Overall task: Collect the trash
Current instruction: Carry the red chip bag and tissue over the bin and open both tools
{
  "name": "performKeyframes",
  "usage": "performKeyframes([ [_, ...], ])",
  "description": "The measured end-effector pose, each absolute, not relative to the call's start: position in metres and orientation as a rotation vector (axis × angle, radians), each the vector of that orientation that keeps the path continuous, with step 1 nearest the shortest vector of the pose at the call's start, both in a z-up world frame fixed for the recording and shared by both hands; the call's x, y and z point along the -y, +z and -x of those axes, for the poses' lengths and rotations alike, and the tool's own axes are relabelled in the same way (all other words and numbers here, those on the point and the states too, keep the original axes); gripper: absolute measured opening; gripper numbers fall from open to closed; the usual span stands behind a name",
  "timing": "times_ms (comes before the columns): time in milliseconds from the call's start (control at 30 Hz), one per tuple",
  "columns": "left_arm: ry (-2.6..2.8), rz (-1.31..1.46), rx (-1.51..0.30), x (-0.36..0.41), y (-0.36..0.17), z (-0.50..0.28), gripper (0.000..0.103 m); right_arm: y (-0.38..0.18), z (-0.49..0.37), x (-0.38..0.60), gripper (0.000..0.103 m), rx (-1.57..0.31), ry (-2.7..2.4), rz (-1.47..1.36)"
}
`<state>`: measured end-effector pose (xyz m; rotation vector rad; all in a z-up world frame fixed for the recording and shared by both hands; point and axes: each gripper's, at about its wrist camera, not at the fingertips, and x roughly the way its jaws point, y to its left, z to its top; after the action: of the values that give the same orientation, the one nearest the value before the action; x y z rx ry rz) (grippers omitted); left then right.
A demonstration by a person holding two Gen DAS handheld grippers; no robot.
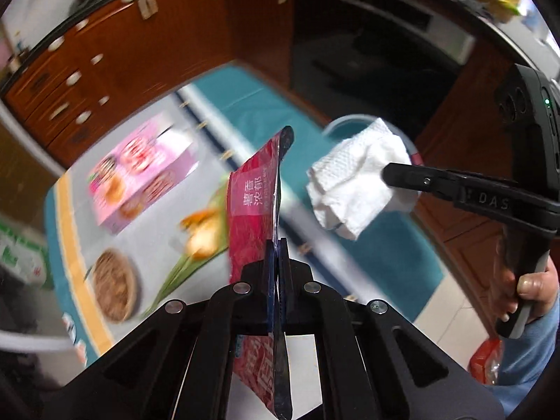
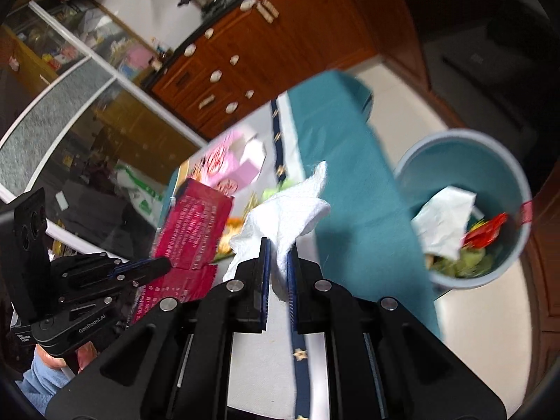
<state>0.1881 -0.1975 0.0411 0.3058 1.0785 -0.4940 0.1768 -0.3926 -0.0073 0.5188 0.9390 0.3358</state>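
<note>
both hands are loaded. the left gripper [image 1: 278, 262] is clamped tight on the red snack wrapper [image 1: 252, 206], which stands up edge-on between its pads and hangs out below them as well. the right gripper [image 2: 278, 269] is pinched on the crumpled white paper towel [image 2: 283, 217], with most of the wad bunched out ahead of the fingertips.

both pieces of trash are up off the table [image 1: 164, 175], over its teal-edged cloth. the blue bin [image 2: 465, 161] sits on the floor just past the table's edge, to the right in the right wrist view. it already holds a tissue, a red packet and some green scraps.

now, how to do this well. i'd judge the towel goes first, since it is the nearer load. bring the right gripper over the middle of the bin's mouth before letting go, because a light wad dropped from the side can catch the rim and tumble onto the tiles. the wrapper is flat and light, so it may flutter. lower it close to the opening, point it down and only then part the pads.

keep the two grippers apart on the way. still on the table are the pink box [image 1: 140, 171] and a round dish [image 1: 113, 285]; they are not obviously trash.
</note>
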Motion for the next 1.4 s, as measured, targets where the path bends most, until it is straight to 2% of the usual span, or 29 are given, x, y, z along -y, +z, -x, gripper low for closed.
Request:
performKeyframes([
  [300, -0.728, -0.305, -1.027, 0.319, 0.046, -0.211, 0.002, 0.027, -0.156, 0.488, 0.009, -0.840, 0.062, -0.469],
  [667, -0.889, -0.170, -1.100, 0.428, -0.011, -0.255, 0.002, 0.001, -0.178, 0.549, 0.009, -0.888, -0.178, -0.360],
  [1100, -0.811, -0.126, -1.255, 0.425, -0.092, -0.301, 0.003, -0.073, -0.230, 0.548, 0.009, -1.083, -0.134, -0.346],
  [1200, -0.792, -0.133, -1.273, 0.426, -0.102, -0.309, 0.004, -0.081, -0.239, 0.545, 0.013, -1.107, -0.119, -0.352],
  [1233, -0.782, -0.137, -1.278, 0.425, -0.103, -0.310, 0.004, -0.084, -0.242, 0.545, 0.022, -1.116, -0.108, -0.366],
  [1267, -0.778, -0.139, -1.284, 0.424, -0.105, -0.312, 0.005, -0.086, -0.243, 0.545, 0.041, -1.122, -0.098, -0.384],
  [1300, -0.770, -0.141, -1.289, 0.423, -0.104, -0.314, 0.006, -0.086, -0.243, 0.546, 0.047, -1.123, -0.094, -0.394],
  [1333, -0.758, -0.138, -1.292, 0.421, -0.103, -0.315, 0.013, -0.086, -0.243, 0.548, 0.053, -1.120, -0.105, -0.394],
  [1367, -0.741, -0.135, -1.293, 0.418, -0.102, -0.317, 0.028, -0.087, -0.243, 0.550, 0.058, -1.117, -0.102, -0.409],
  [1400, -0.721, -0.131, -1.290, 0.416, -0.101, -0.318, 0.037, -0.087, -0.243, 0.552, 0.062, -1.117, -0.100, -0.425],
])
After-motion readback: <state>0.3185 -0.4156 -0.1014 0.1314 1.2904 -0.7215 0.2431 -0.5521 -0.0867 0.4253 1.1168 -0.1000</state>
